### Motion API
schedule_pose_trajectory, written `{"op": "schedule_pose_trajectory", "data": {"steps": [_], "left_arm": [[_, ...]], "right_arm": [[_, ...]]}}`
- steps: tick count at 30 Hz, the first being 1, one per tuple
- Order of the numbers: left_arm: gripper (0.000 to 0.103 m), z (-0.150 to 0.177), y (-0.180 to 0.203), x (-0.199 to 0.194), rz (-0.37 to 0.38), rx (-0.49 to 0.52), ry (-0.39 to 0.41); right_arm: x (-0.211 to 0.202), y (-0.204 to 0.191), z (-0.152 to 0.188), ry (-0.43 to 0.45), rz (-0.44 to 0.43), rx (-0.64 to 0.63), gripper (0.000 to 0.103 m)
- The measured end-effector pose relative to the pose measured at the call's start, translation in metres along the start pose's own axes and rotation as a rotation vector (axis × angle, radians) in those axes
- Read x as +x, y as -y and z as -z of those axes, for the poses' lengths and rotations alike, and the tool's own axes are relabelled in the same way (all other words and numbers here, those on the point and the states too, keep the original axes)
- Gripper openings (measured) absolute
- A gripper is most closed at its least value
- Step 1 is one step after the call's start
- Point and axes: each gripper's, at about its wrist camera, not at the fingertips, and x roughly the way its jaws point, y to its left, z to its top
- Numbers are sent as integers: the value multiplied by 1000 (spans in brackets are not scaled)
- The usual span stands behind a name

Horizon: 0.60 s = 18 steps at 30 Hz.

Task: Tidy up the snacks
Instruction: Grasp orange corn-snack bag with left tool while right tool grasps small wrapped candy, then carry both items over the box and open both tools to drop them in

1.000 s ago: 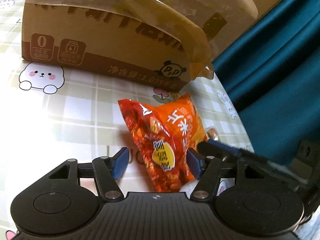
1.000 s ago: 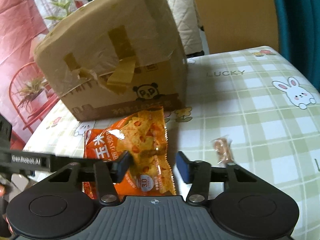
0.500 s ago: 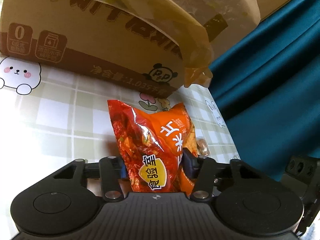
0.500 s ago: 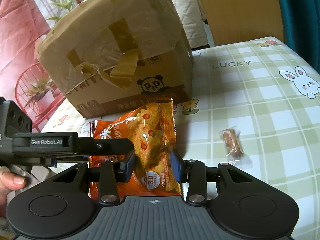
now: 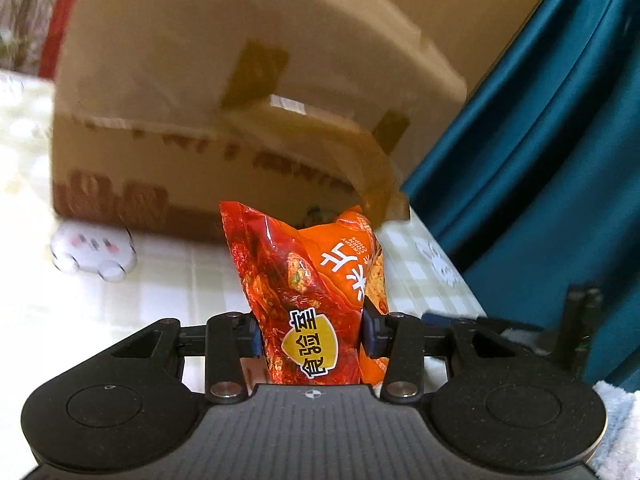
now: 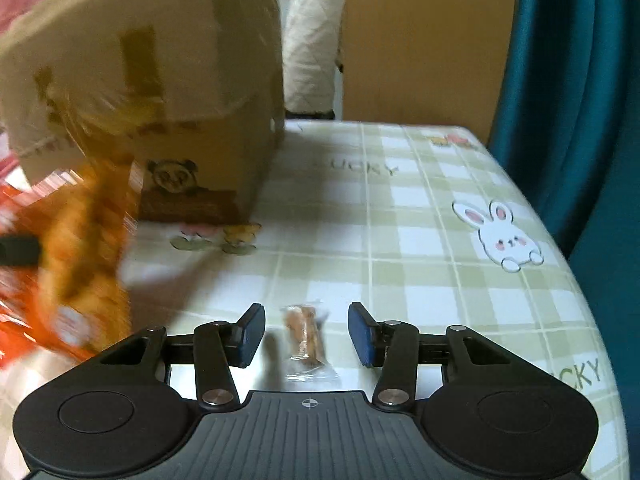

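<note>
My left gripper (image 5: 311,336) is shut on an orange-red snack bag (image 5: 308,280) and holds it up off the table in front of a taped cardboard box (image 5: 208,120). The same bag shows blurred at the left of the right wrist view (image 6: 76,264). My right gripper (image 6: 306,334) is open, low over the table, with a small clear-wrapped brown candy (image 6: 306,338) lying between its fingers. The box stands behind it on the left (image 6: 160,92).
The table has a green-checked cloth with bunny prints (image 6: 440,260). A teal curtain (image 5: 540,160) hangs along the right table edge. A wooden panel (image 6: 420,40) and a quilted white chair back (image 6: 312,40) stand behind the table.
My left gripper has closed on the snack bag and lifted it. My right gripper has let go of the bag, opened, and shifted right to straddle the small candy.
</note>
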Motion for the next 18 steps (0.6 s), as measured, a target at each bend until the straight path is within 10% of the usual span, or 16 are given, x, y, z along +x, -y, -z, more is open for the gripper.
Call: {"op": "schedule_pose_trajectory", "data": {"steps": [5, 18], "left_arm": [[45, -9, -3, -24, -24, 7, 65], [45, -22, -4, -104, -102, 54, 269]], "right_arm": [[-1, -8, 3, 0, 8, -19, 16], [-74, -41, -49, 220, -147, -47, 15]]}}
